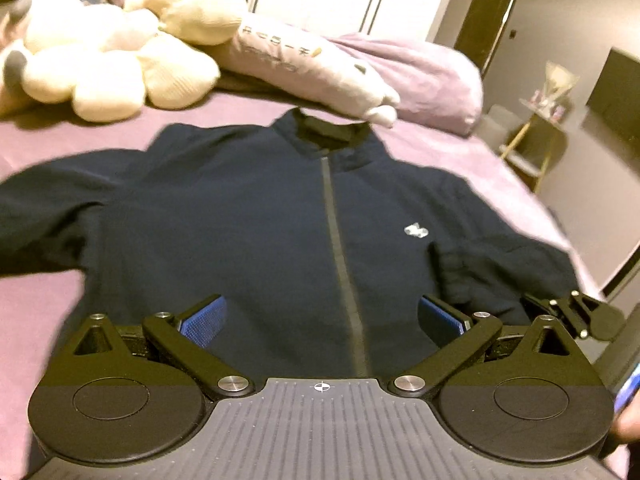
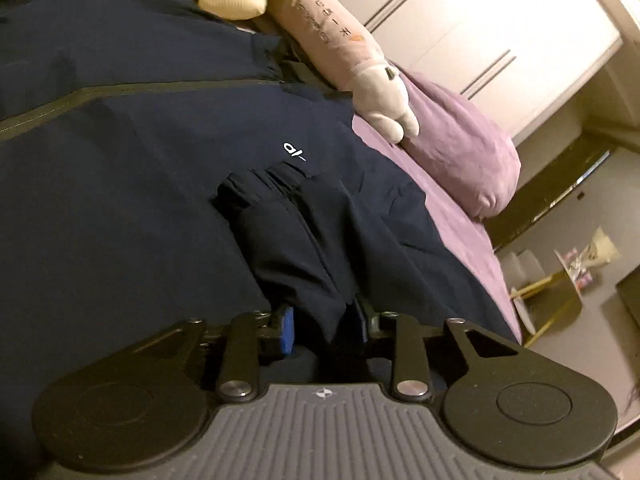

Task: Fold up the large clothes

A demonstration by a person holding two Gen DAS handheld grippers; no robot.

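Flat ahead, navy jacket (image 1: 256, 216), sleeve (image 2: 296, 248) pinched in right tongs (image 2: 325, 326)

Right gripper (image 2: 324, 326) closed on a bunched fold of the navy zip-front jacket (image 2: 132, 168); dark fabric fills the gap between the blue-padded fingers (image 2: 286, 328). Ahead of the fingertips lie the gathered sleeve cuff (image 2: 264, 184) and a small white chest logo (image 2: 294, 151). Farther ahead rest a pink plush bolster (image 2: 348, 52) and purple pillow (image 2: 460, 144); purple bedsheet (image 2: 460, 232) right of the fingers.
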